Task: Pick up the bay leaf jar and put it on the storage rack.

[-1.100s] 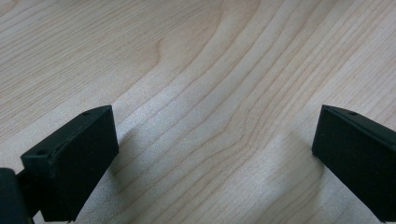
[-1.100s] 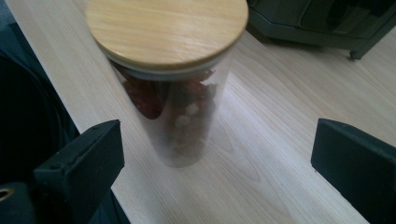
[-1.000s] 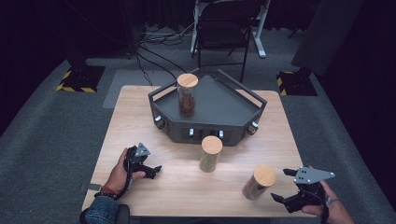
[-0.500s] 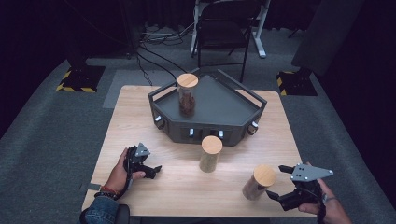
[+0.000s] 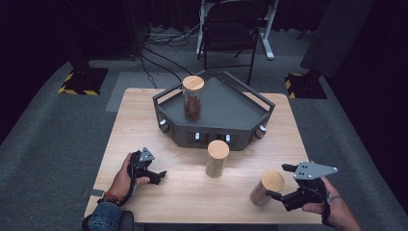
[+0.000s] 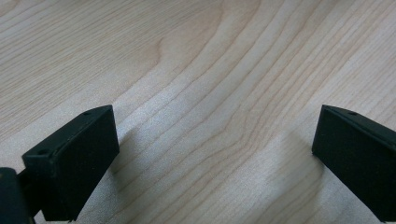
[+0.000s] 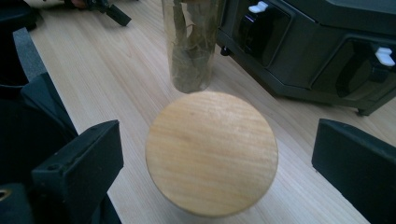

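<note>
Wood-lidded jar [image 7: 211, 151] stands at the near right of the table [image 5: 144, 110], between the spread jaws of your right gripper [image 5: 281, 182], not yet pinched. Risk: closing at lid height may tip the tall jar, or knock it toward the middle jar [image 5: 217, 159]. Your left gripper [image 5: 156, 174] rests near the table with jaws spread, empty. Farther off, a third jar [image 5: 193, 97] stands on the dark tray [image 5: 231, 103].

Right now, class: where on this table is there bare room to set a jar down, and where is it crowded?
Free: the table's left strip beside the black tray, and bare wood between the left gripper and the middle jar. Crowded: the near right, where the right gripper stands open around the near jar.
</note>
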A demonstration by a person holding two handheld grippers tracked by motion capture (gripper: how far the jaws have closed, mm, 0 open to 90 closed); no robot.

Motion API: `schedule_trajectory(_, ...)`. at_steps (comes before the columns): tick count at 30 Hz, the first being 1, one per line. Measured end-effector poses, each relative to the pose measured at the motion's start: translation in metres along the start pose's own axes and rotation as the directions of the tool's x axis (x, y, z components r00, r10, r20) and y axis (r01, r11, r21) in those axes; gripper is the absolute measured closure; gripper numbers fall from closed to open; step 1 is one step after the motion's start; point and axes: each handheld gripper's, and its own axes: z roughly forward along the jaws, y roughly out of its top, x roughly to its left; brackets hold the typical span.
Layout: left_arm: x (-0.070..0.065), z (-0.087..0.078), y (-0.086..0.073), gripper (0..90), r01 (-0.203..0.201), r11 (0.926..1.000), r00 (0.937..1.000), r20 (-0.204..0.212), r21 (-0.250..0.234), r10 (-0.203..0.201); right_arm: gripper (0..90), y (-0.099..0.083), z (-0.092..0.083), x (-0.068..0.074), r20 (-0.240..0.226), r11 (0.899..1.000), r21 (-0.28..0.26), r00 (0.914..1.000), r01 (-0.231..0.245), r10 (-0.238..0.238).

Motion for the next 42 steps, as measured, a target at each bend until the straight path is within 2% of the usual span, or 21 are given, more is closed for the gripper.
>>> schedule_trajectory(3,0.000,0.000,0.000,0.2,0.000,1.0000,1.0000,0.000,0.000,0.000,2.0,0.004,0.003,0.000,0.005,1.000,0.005,1.0000,0.003,-0.003)
schedule_trajectory(15,0.000,0.000,0.000,0.2,0.000,1.0000,1.0000,0.000,0.000,0.000,2.1,0.043,0.024,0.005,-0.022,0.998,0.042,0.9982,0.056,-0.055)
schedule_trajectory(21,0.000,0.000,0.000,0.2,0.000,1.0000,1.0000,0.000,0.000,0.000,2.2,0.057,0.037,0.004,-0.026,0.996,0.057,0.9976,0.065,-0.064)
schedule_trajectory(33,0.000,0.000,0.000,0.3,0.000,1.0000,1.0000,-0.001,0.000,0.000,2.6,0.079,0.064,0.009,-0.043,0.991,0.100,0.9954,0.090,-0.086)
schedule_trajectory(42,0.000,0.000,0.000,0.2,-0.001,1.0000,1.0000,0.000,0.000,0.001,3.3,0.091,0.082,0.016,-0.030,0.985,0.132,0.9938,0.110,-0.107)
